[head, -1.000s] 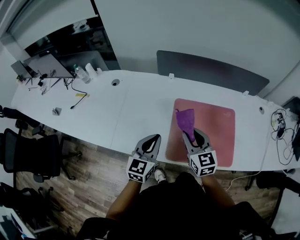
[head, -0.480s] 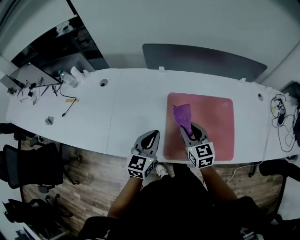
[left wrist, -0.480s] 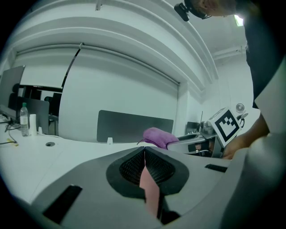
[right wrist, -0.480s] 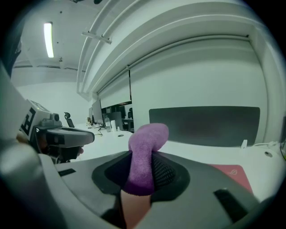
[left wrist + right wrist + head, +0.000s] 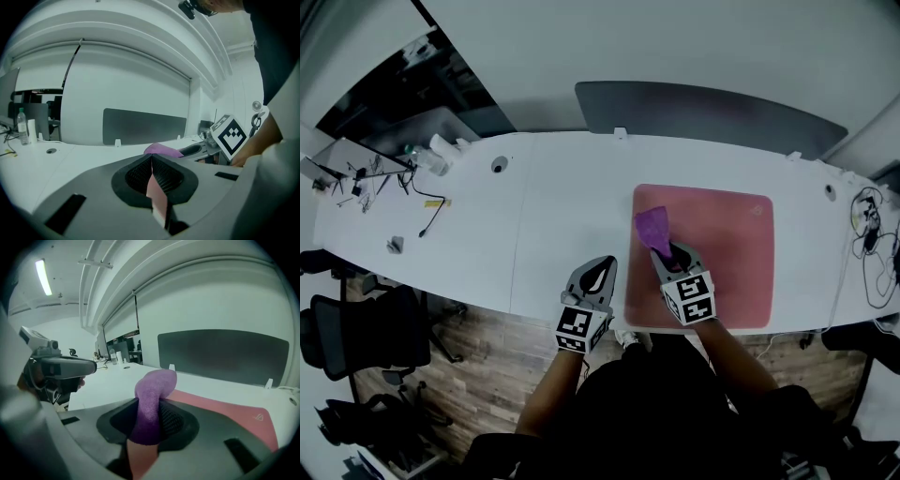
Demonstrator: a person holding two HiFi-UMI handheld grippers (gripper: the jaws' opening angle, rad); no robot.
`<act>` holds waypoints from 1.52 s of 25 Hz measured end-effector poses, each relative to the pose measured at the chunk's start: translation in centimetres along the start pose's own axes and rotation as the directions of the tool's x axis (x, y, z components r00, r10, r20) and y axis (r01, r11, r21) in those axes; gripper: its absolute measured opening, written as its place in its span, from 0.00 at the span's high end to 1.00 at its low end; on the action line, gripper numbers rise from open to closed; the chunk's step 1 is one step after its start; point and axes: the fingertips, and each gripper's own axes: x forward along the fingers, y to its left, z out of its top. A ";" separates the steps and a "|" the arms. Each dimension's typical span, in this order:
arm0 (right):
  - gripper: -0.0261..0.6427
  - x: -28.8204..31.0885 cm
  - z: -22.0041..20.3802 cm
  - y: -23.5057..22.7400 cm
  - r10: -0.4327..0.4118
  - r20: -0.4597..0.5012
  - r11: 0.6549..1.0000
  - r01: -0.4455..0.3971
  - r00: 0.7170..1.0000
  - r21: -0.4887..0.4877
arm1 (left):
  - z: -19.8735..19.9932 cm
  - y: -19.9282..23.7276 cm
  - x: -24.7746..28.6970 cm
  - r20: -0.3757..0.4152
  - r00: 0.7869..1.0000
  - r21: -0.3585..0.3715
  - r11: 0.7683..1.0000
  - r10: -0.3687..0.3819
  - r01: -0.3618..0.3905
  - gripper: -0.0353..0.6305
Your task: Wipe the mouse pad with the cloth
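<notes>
Right gripper (image 5: 667, 255) pinches purple fleece cloth (image 5: 652, 227) over pink rectangular mouse pad (image 5: 727, 253).
Cloth sticks out at 11 o'clock past the jaws; left gripper (image 5: 600, 267) jaws pressed together, empty.

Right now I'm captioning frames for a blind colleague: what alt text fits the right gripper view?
The right gripper is shut on a purple cloth, over a pink mouse pad on a white desk. The left gripper shows at left; a dark divider panel stands behind.
</notes>
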 end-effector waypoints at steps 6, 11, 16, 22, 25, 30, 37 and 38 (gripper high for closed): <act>0.77 4.5 -1.0 -1.3 -0.020 -0.060 1.000 0.020 0.998 0.007 | -1.3 1.1 1.4 -0.036 0.999 -0.020 1.000 0.016 -0.016 0.91; 0.77 8.2 -1.1 -2.6 -0.037 -0.091 0.999 0.039 0.995 0.016 | -2.5 1.0 2.6 -0.080 0.997 0.012 1.000 0.016 -0.015 0.91; 0.77 11.1 -1.5 -3.4 -0.049 -0.156 0.999 0.049 0.986 -0.004 | -2.7 1.4 3.6 -0.097 0.995 0.034 0.999 0.023 -0.020 0.91; 0.75 12.9 -2.7 -4.1 -0.039 -0.255 0.999 0.041 0.966 0.003 | -2.9 1.0 4.6 -0.113 0.993 0.044 0.999 0.023 -0.018 0.91; 0.75 13.2 -2.7 -4.1 -0.026 -0.263 0.999 0.034 0.964 0.027 | -3.0 1.1 4.7 -0.116 0.993 0.033 0.999 0.024 -0.021 0.91; 0.75 13.3 -2.9 -4.5 -0.008 -0.253 0.996 0.029 0.967 0.080 | -3.1 1.1 4.8 -0.116 0.993 0.027 0.999 0.028 -0.025 0.91; 0.76 13.0 -3.4 -6.9 -0.048 -0.241 0.994 0.070 0.969 0.087 | -3.5 0.7 5.3 -0.123 0.992 0.028 1.000 0.014 -0.010 0.91; 0.76 12.7 -3.5 -7.4 -0.054 -0.242 0.994 0.076 0.969 0.082 | -3.4 0.5 5.5 -0.122 0.993 0.030 1.000 0.009 -0.006 0.91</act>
